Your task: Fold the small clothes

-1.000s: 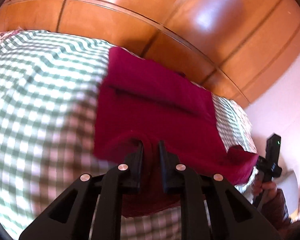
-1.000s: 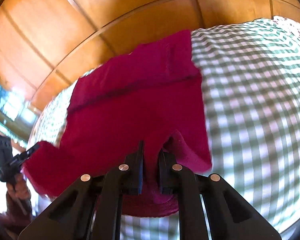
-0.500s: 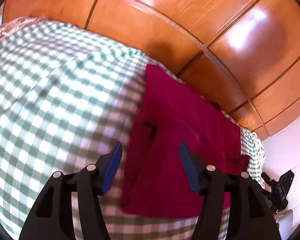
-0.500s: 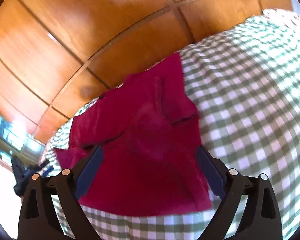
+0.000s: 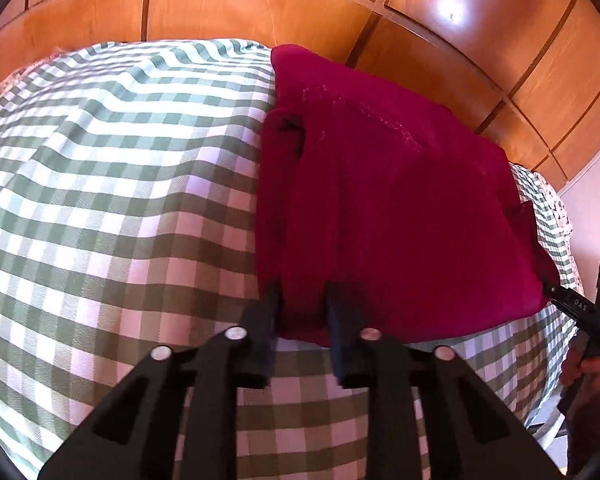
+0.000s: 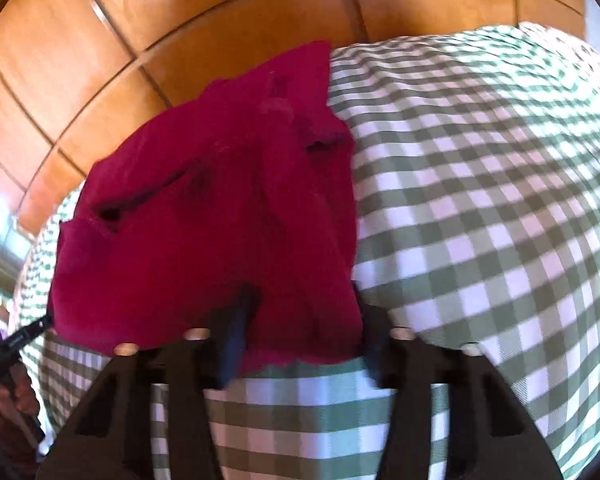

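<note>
While a green-checked cloth (image 5: pixel 112 184) fills the left of the left wrist view, the left gripper (image 5: pixel 303 300) at lower centre is closing on the near edge of the crimson garment (image 5: pixel 388 216), seemingly pinched already. Right wrist view: the right gripper (image 6: pixel 300 312), wider, is closing around the garment's near hem at lower centre.

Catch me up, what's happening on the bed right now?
A person with two handheld grippers is folding a crimson garment on the green-checked bedspread. The left gripper and right gripper each straddle a near corner of the garment, jaws closing on the fabric between them.
</note>
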A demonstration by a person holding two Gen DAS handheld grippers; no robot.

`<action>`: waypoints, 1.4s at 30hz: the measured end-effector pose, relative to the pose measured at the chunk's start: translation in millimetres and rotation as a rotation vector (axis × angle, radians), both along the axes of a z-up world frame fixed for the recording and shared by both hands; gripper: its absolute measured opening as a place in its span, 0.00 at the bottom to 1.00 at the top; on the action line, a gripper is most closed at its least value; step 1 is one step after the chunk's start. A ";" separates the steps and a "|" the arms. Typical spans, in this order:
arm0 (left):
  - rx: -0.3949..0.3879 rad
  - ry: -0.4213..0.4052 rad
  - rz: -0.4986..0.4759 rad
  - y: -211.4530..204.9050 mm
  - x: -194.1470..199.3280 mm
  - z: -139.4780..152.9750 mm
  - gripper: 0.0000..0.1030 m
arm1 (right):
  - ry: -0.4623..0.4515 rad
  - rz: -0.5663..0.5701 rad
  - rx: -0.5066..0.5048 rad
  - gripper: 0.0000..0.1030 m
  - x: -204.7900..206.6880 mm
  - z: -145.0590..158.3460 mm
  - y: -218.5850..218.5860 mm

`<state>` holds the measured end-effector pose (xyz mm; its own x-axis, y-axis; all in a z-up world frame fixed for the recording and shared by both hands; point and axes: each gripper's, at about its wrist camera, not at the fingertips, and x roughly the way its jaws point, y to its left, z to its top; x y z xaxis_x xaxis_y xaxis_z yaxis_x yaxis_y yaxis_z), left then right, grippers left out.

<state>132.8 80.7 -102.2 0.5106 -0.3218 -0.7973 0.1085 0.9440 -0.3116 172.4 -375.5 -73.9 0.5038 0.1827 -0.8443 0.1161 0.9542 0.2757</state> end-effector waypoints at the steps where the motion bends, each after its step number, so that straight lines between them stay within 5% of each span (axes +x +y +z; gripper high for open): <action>1: 0.010 -0.005 -0.005 -0.2 -3.1 0.7 0.14 | 0.003 0.005 -0.006 0.34 -0.6 1.5 1.6; 9: -0.014 0.007 -0.046 13.3 -56.2 0.0 0.13 | 0.004 0.058 0.006 0.28 -37.5 15.3 5.6; 18: -0.034 0.031 -0.144 21.8 -142.9 -0.3 0.18 | 0.106 0.113 0.023 0.28 -114.9 15.3 1.3; 20: -0.027 0.004 -0.134 23.9 -142.5 6.4 0.26 | 0.114 0.127 0.026 0.33 -118.9 18.3 2.2; 22: -0.055 -0.022 -0.104 28.2 -128.4 13.6 0.47 | 0.107 0.122 0.026 0.46 -117.7 24.4 1.1; 23: -0.065 -0.035 -0.091 29.6 -122.3 17.1 0.47 | 0.097 0.115 0.035 0.62 -114.9 28.0 -0.7; 24: -0.070 -0.044 -0.080 30.9 -113.7 19.3 0.47 | 0.065 0.098 0.036 0.66 -111.1 34.9 -3.0; 31: -0.021 -0.070 -0.086 9.2 -57.0 24.6 0.47 | -0.041 0.106 -0.072 0.66 -71.3 50.6 9.3; 33: -0.016 -0.058 -0.086 2.0 -47.2 21.3 0.47 | -0.039 0.121 -0.094 0.59 -58.6 46.9 14.0; 37: -0.001 -0.036 -0.092 -5.4 -42.9 14.2 0.09 | 0.016 0.150 -0.157 0.32 -37.8 30.4 23.9; 39: -0.014 -0.066 -0.083 -0.6 -49.8 21.3 0.07 | 0.025 0.166 -0.179 0.12 -41.8 30.2 25.8; 42: -0.082 -0.097 -0.055 21.0 -64.9 35.6 0.07 | -0.003 0.189 -0.184 0.07 -57.2 47.1 22.3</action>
<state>67.9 101.7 -66.6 0.5641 -0.4130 -0.7150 0.1925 0.9078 -0.3725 115.2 -353.3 -26.8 0.4779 0.1173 -0.8705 -0.0695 0.9930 0.0956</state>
